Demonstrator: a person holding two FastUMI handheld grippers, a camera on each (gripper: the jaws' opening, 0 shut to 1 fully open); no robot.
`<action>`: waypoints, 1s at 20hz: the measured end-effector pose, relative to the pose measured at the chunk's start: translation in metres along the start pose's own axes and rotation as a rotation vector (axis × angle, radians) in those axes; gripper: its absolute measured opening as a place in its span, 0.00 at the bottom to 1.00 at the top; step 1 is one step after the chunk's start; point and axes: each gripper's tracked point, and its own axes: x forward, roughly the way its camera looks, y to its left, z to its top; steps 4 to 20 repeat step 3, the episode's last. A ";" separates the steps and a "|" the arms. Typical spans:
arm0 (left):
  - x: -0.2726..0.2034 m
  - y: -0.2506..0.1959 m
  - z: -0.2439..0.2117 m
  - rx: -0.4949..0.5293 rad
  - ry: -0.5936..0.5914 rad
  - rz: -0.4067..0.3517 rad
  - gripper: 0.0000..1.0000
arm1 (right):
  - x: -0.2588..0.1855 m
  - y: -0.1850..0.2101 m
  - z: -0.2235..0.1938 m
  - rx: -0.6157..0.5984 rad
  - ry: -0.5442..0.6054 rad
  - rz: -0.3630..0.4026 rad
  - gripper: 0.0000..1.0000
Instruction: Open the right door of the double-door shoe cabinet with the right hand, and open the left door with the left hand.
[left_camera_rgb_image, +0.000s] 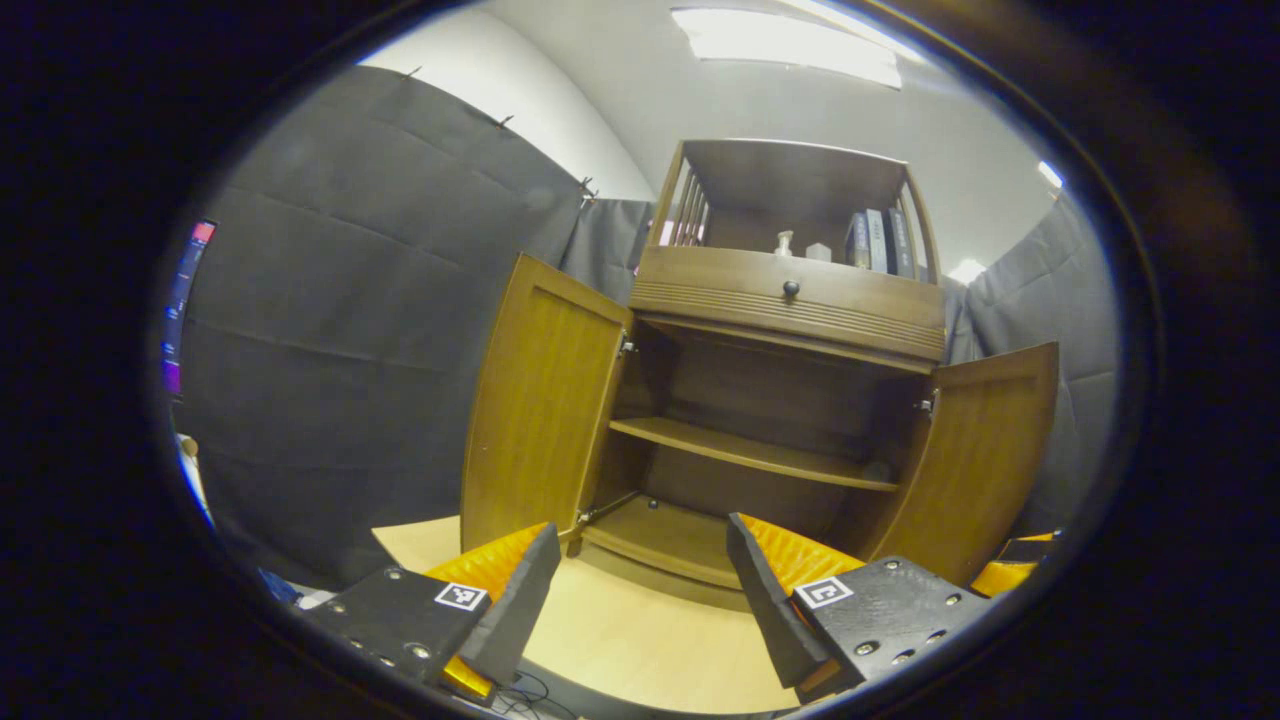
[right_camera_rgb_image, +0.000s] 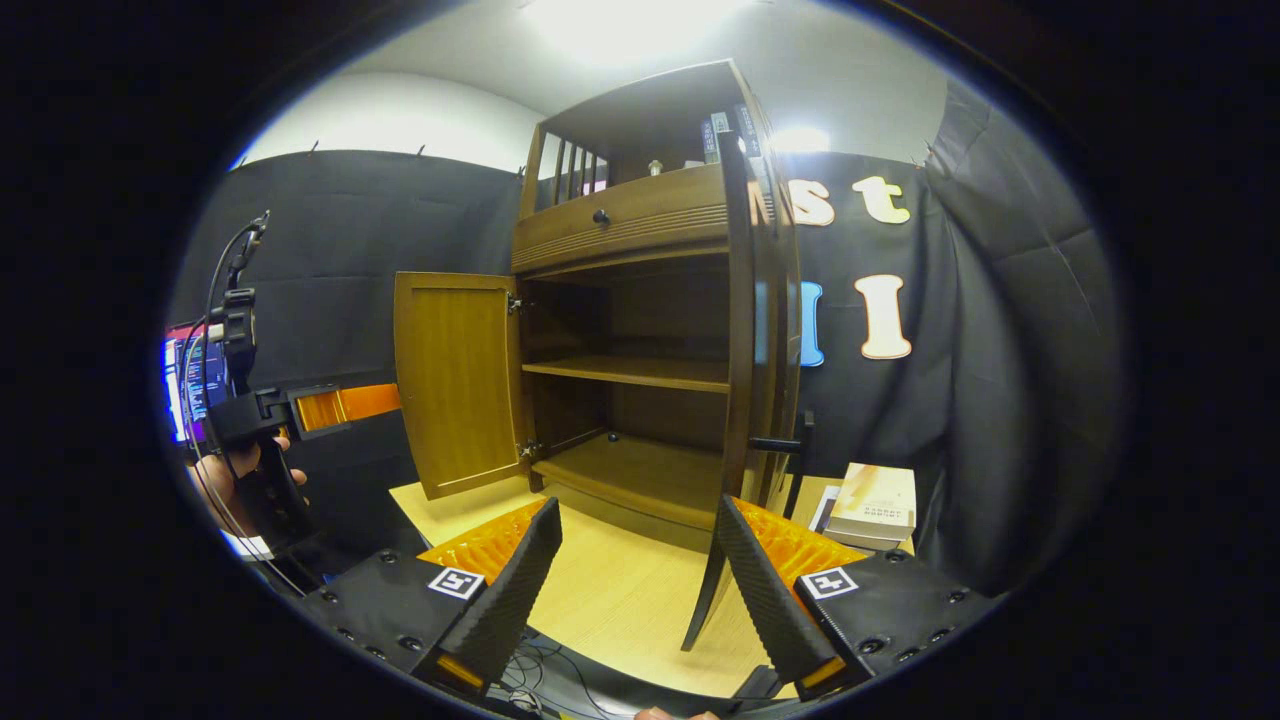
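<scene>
Black cloth walls enclose the booth, with a pale wooden floor underfoot. Left gripper: jaws wide apart, holding nothing, aimed at the open shoe cabinet. Right gripper: jaws equally wide, empty, close by the right door, which stands edge-on just ahead of it. Left door is swung out; right door likewise. Both appear fully open, so the task looks complete. Risk: the right gripper, on withdrawal, could clip the door edge or its handle and swing it back. 2 books lie on the floor beyond the right door.
</scene>
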 end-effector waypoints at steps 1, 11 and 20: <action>0.000 -0.005 0.003 0.008 -0.011 -0.006 0.96 | 0.000 -0.004 0.000 0.004 0.003 -0.004 0.97; 0.002 -0.013 0.009 0.009 -0.033 -0.015 0.96 | 0.001 -0.008 0.003 0.013 0.004 -0.006 0.99; 0.002 -0.013 0.009 0.009 -0.033 -0.015 0.96 | 0.001 -0.008 0.003 0.013 0.004 -0.006 0.99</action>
